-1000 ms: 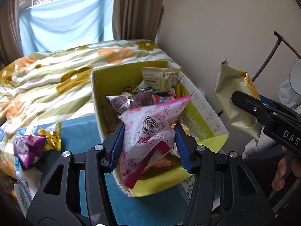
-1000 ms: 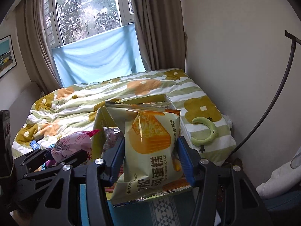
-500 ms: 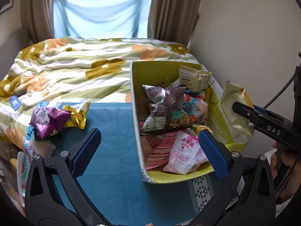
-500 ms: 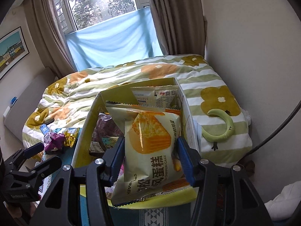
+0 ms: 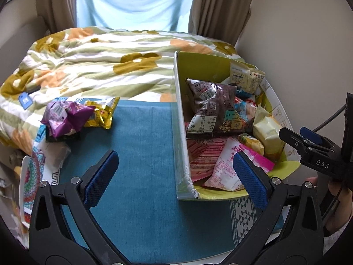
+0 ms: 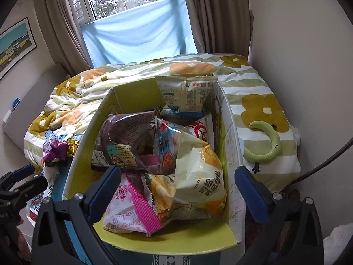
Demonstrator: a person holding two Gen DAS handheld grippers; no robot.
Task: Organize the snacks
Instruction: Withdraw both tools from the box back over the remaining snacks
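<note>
A yellow-green cardboard box (image 5: pixel 179 114) (image 6: pixel 141 246) stands on a blue cloth (image 5: pixel 141 154) and holds several snack packets. A pink packet (image 5: pixel 229 165) (image 6: pixel 128 207) and a cream-yellow cake packet (image 6: pixel 198 172) (image 5: pixel 268 132) lie on top near the front. A purple packet (image 5: pixel 64 117) (image 6: pixel 54 151) and a gold packet (image 5: pixel 102 112) lie on the cloth to the left of the box. My left gripper (image 5: pixel 174 176) is open and empty above the cloth by the box's left wall. My right gripper (image 6: pixel 178 194) is open and empty above the box.
A bed with a flowered striped quilt (image 5: pixel 88 61) lies behind the box. A green crescent toy (image 6: pixel 267 145) rests on the quilt to the right. A patterned plate (image 5: pixel 33 176) sits at the cloth's left edge. A wall (image 6: pixel 297 44) stands close on the right.
My left gripper let the pink packet drop into the box and drew back to the left. My right gripper opened and the cream-yellow cake packet now lies in the box.
</note>
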